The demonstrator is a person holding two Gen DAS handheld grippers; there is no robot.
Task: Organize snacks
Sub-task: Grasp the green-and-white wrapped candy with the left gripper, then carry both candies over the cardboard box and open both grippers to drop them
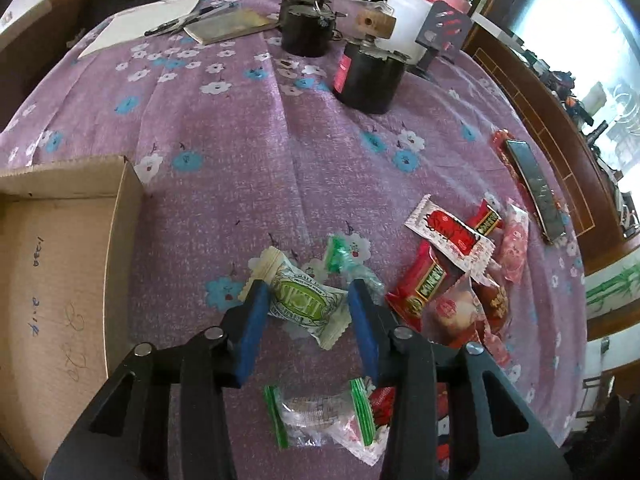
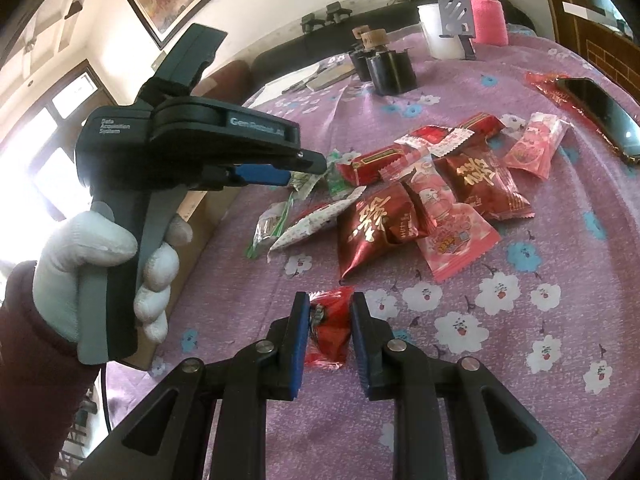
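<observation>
My left gripper (image 1: pixel 308 284) points down at the purple floral tablecloth (image 1: pixel 260 152). Its blue pads (image 1: pixel 254 316) press on both sides of a green-and-white wrapped snack (image 1: pixel 308 304) that lies on the cloth. In the right wrist view a white-gloved hand (image 2: pixel 92 252) holds this left gripper (image 2: pixel 316 164) over the left end of the snack pile (image 2: pixel 420 200). My right gripper (image 2: pixel 330 298) is shut on a small red wrapped candy (image 2: pixel 330 328) near the table's front. Whether the candy is off the cloth I cannot tell. An open cardboard box (image 1: pixel 128 200) stands to the left.
Red and pink snack packs (image 1: pixel 440 272) lie in a heap to the right. A clear candy with green ends (image 1: pixel 320 412) lies under my left gripper. A phone (image 1: pixel 536 188) lies at the right edge. Black containers (image 1: pixel 368 76), a white jar (image 1: pixel 404 12) and a notebook (image 1: pixel 228 26) stand at the back.
</observation>
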